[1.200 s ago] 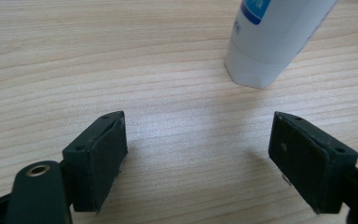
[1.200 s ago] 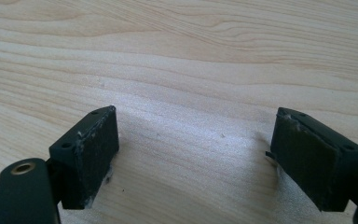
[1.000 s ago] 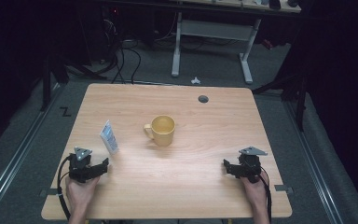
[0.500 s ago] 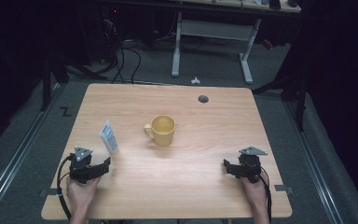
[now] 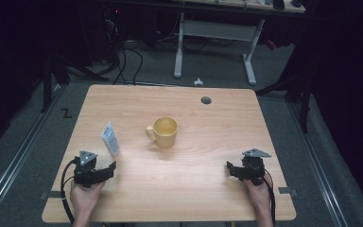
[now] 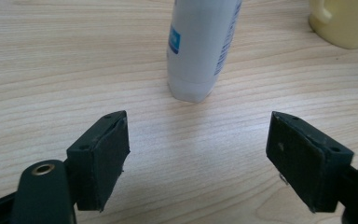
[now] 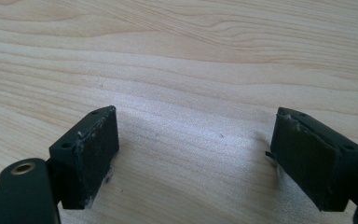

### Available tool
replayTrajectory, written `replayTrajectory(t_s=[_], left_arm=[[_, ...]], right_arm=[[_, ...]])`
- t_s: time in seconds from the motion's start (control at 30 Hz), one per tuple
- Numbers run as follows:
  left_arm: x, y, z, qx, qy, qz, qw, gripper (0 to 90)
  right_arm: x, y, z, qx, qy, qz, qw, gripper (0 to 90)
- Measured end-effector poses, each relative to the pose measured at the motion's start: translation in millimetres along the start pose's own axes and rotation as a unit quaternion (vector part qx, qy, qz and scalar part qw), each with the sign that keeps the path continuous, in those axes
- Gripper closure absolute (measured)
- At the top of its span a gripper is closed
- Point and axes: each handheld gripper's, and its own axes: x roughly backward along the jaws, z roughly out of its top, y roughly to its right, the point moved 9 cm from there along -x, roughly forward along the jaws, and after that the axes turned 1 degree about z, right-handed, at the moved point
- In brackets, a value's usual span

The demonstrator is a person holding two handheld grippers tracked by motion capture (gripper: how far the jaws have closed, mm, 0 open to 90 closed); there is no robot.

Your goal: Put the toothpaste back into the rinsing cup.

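Observation:
A yellow mug [image 5: 165,131] stands upright at the middle of the wooden table, handle to its left. A white tube with blue print [image 5: 110,139] stands on its cap to the mug's left. My left gripper [image 5: 109,169] rests near the front left of the table, open, jaws aimed right and slightly forward, just short of the tube. In the left gripper view the tube [image 6: 202,46] stands ahead of the empty gap [image 6: 196,156], with the mug [image 6: 342,21] at top right. My right gripper [image 5: 230,168] rests at the front right, open and empty [image 7: 196,156].
The wooden table [image 5: 217,142] has a round cable hole [image 5: 206,100] near its far edge. Beyond it stands a white desk frame [image 5: 215,42] with cables on the floor. Dark floor rails run along both sides.

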Motion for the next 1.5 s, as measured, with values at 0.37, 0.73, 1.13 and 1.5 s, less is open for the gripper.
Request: replayTrajectory(t_s=[0.37, 0.73, 1.13, 1.5], left_arm=[[-5.7, 6.8, 4.8, -0.003, -0.002, -0.007, 1.0, 22.8], [-7.9, 9.8, 19.0, -0.009, 0.002, -0.006, 0.9999, 21.5], [-10.4, 8.6, 31.0, -0.015, -0.001, -0.004, 0.9999, 22.7], [-16.2, 9.9, 45.7, -0.023, 0.0, 0.004, 0.9997, 28.5]], right_arm=[[0.0, 0.0, 0.0, 0.0, 0.0, 0.0, 1.0, 15.3], [0.0, 0.1, -0.1, 0.001, 0.0, 0.0, 1.0, 15.3], [0.0, 0.0, 0.0, 0.0, 0.0, 0.0, 1.0, 15.3], [0.1, 0.2, -0.1, 0.0, 0.0, 0.0, 1.0, 15.3]])
